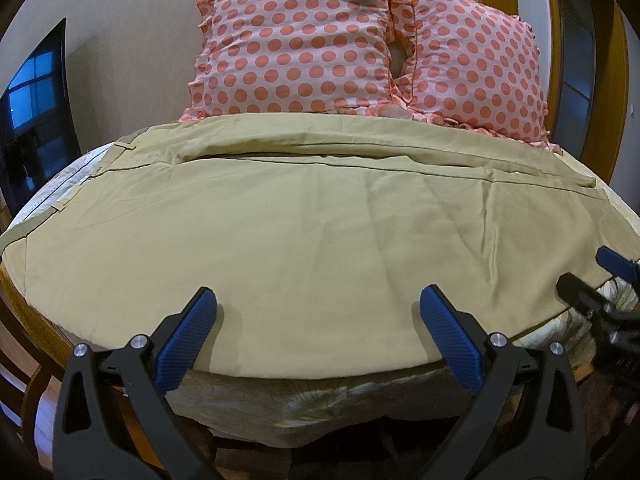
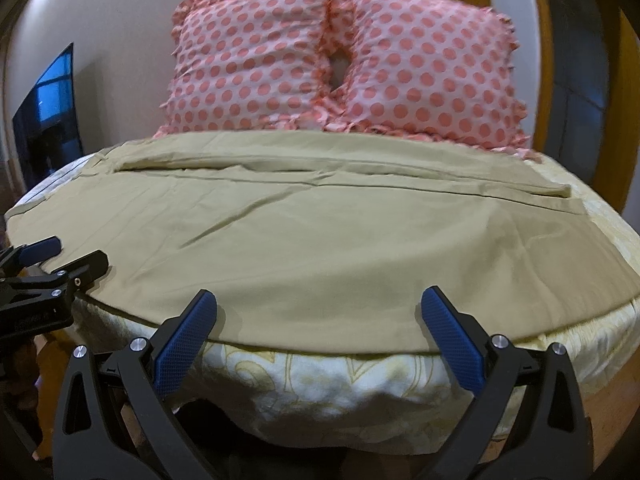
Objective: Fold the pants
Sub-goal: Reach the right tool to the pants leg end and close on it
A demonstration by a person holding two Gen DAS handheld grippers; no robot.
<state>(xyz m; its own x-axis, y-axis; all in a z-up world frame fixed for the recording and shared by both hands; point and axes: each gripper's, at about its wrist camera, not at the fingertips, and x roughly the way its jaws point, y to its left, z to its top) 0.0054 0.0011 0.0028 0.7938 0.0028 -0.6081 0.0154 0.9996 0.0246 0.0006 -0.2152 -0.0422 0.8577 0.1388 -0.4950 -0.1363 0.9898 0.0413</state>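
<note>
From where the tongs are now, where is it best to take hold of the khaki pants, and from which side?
Probably the near edge of the khaki pants, where the cloth hangs slightly over the bed rim. Come in from the front, low and level: the left tongs and right tongs are both open and already face that free hem, so one finger can slide beneath it.

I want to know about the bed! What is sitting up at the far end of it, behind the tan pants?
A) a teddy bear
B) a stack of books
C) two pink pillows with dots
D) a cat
C: two dotted pink pillows lean side by side behind the pants spread over the bed.
</note>
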